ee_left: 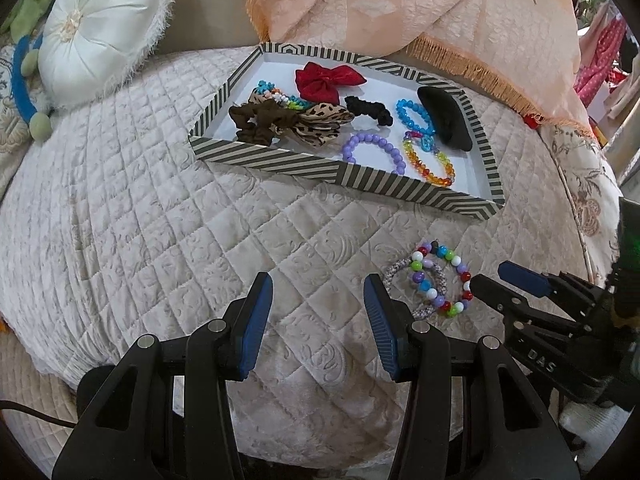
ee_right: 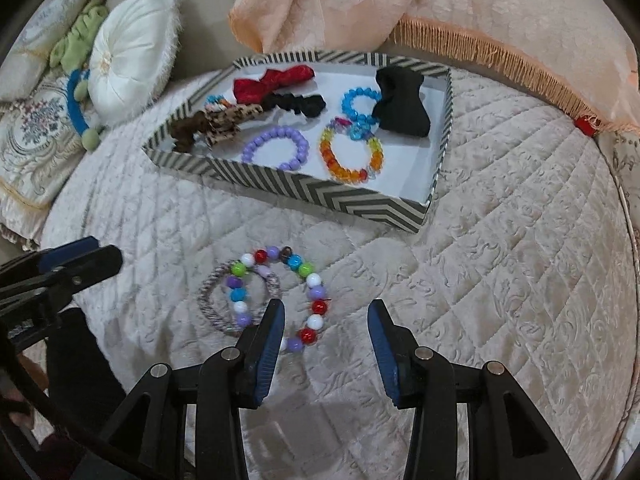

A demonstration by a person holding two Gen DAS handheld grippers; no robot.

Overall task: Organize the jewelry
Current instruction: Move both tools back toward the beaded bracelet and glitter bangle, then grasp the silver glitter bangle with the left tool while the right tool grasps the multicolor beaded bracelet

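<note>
Right wrist view, bottom centre: right gripper with jaws spread, nothing pinched. Its left blue pad overlaps the lower arc of the multicoloured bead bracelet; whether it touches cannot be told. The rest of the bracelet lies just above and left of the claw on the quilted cover, overlapping a grey-white braided ring.

Left wrist view, bottom centre: left gripper spread wide, empty, over bare quilt; the same bracelet lies just right of its right pad. The right gripper's body at lower right carries the letters "DAS".

Farther up, centre: striped tray holding purple bracelet, rainbow bracelet, blue bracelet, black scrunchie, red bow, black bow, brown and leopard hair ties.

Upper left: white round cushion.
</note>
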